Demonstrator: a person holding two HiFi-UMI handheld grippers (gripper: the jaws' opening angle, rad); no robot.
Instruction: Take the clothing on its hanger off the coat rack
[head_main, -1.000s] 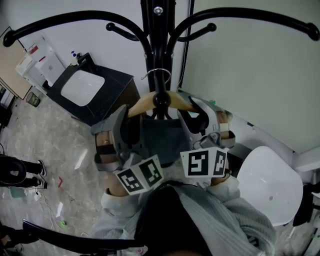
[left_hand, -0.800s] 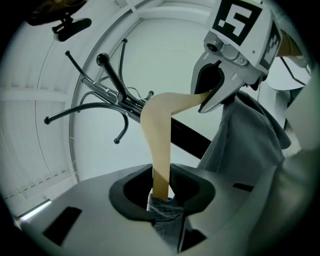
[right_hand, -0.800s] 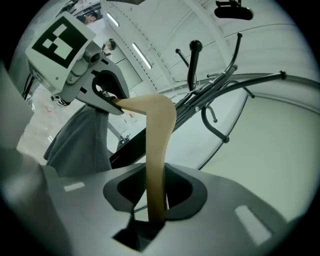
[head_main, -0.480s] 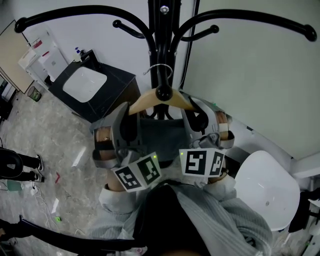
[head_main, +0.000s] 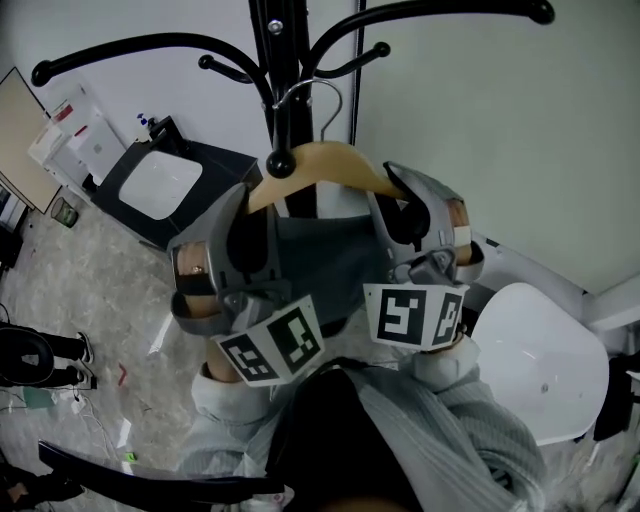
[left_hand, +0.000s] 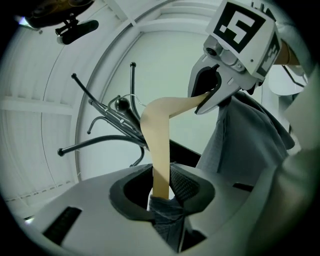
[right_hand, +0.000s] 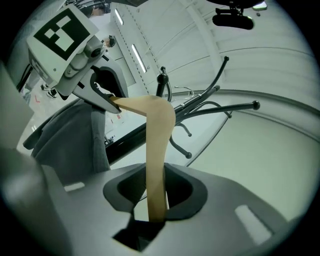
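We are in a room with a grey stone floor (head_main: 90, 270) and a plain white wall (head_main: 480, 130). Far on the left stands one black cabinet (head_main: 215, 162) with a white top. Near on the right is one white chair (head_main: 540, 360). At the left edge we see a person's legs (head_main: 45, 348). There is one black coat rack (head_main: 272, 70), and on it we count two long arms and two short ones with round tips. There is one wooden hanger (head_main: 335, 160) and one grey piece of clothing (head_main: 325, 250) draped on it. There are two grippers. The left gripper (left_hand: 162, 192) is clamped on the left arm of the hanger, with a bit of the grey cloth pinched in too. The right gripper (right_hand: 156, 200) is clamped on the right arm of the hanger. The hanger is up between them, just beside the rack's pole, with its wire hook to the right of the pole. We cannot tell if the hook is touching the rack. A second ago both sets of jaws stood wider, and the rack's round knob sat in front of the middle of the hanger. Now the knob is off to the hanger's left.
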